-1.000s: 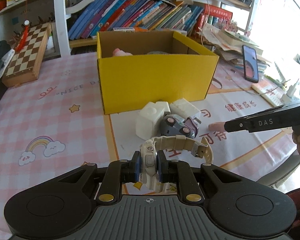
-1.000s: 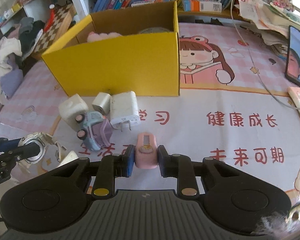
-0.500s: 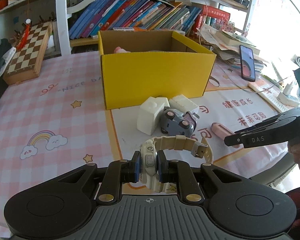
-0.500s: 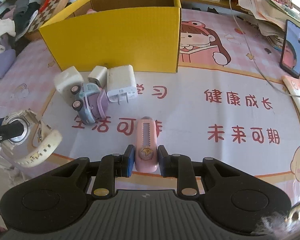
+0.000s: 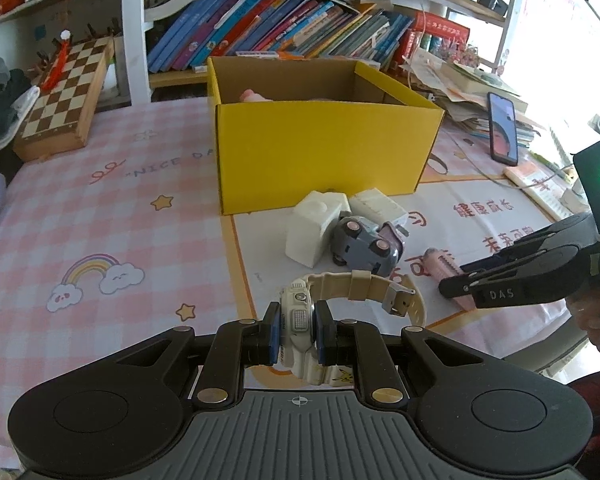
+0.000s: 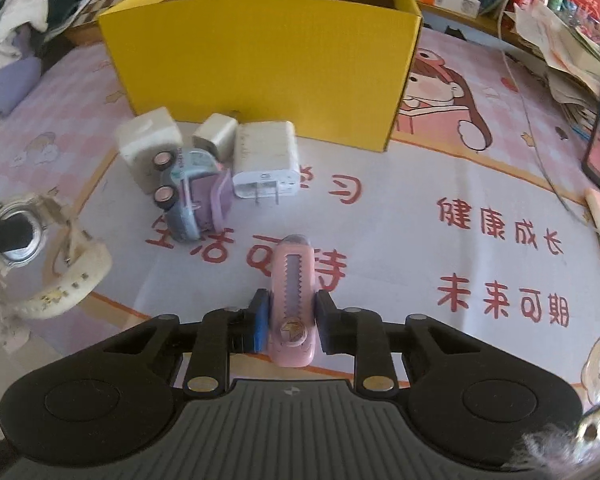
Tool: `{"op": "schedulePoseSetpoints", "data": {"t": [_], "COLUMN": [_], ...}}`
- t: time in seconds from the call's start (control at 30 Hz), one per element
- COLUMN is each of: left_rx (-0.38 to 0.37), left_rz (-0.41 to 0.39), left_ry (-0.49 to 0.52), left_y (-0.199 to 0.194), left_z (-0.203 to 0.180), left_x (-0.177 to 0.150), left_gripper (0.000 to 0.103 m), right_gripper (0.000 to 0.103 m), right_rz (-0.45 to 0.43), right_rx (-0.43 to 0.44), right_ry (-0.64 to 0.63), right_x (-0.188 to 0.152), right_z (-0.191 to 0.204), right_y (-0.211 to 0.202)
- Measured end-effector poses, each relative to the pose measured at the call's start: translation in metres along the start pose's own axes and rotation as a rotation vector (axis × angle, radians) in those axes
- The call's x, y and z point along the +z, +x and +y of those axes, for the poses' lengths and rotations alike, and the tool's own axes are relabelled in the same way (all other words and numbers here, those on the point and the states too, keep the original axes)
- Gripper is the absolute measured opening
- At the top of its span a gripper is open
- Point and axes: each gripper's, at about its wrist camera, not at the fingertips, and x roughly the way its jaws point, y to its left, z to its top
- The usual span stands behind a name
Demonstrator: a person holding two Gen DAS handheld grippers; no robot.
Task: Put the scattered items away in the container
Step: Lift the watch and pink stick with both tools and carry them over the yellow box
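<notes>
Right wrist view: right gripper (image 6: 288,322) clamps the pink cutter (image 6: 291,292), long axis pointing ahead toward the yellow box (image 6: 260,68); left gripper (image 5: 296,338) grips the watch (image 5: 300,320).

The box (image 5: 324,160) stands on the table mat (image 5: 100,208), before the bookshelf (image 5: 284,36). Three chargers (image 6: 266,158) and a toy car (image 6: 192,192) cluster just before it; a chessboard (image 5: 66,92) lies to its left, a phone (image 5: 502,128) to its right
</notes>
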Motion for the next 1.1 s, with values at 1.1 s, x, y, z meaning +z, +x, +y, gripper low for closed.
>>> {"op": "schedulePoseSetpoints", "data": {"t": [1.1], "left_rx": [-0.020], "left_rz": [-0.272], "left_ry": [0.068], "left_y": [0.005], "left_z": [0.001], "left_x": [0.153], "left_gripper": [0.015], "right_gripper": [0.023], "right_rz": [-0.362], "right_rx": [0.168], "right_ry": [-0.103], "right_x": [0.161], "right_z": [-0.025], "right_y": [-0.089]}}
